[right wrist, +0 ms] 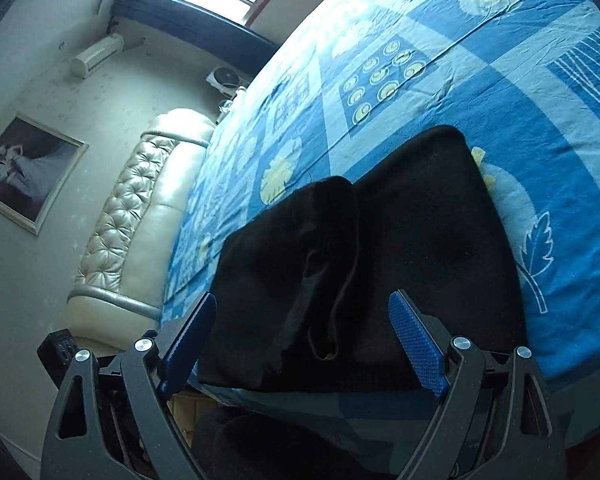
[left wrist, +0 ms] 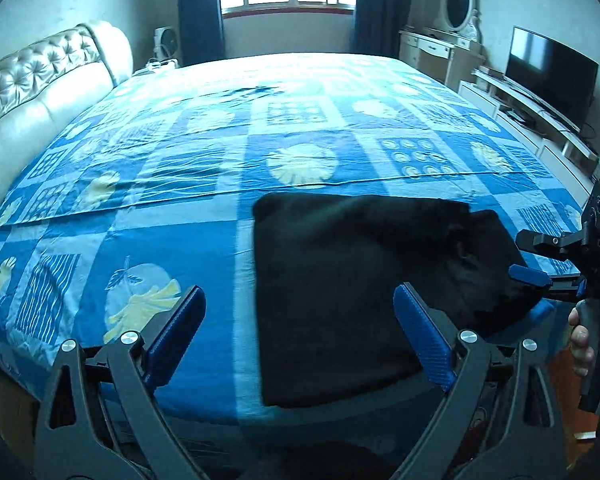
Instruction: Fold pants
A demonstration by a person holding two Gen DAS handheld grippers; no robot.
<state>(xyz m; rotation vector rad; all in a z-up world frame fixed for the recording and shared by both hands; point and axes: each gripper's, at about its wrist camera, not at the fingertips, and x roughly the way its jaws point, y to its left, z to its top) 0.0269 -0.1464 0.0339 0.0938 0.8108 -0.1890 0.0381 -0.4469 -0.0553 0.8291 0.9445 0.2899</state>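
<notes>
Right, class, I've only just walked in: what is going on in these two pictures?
A person with a handheld gripper in each hand is folding black pants on a bed with a blue patterned sheet. The pants lie as a compact bundle near the bed's edge. The left gripper and the right gripper are both open and hold nothing; the right one sits at the bundle's end.

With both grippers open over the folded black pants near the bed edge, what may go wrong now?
1. The black pants lie close to the bed's near edge; a push may slide them off.
2. One upper layer looks bunched, so a grip there may undo the fold.
3. The right gripper and left gripper are close; they may collide.
</notes>
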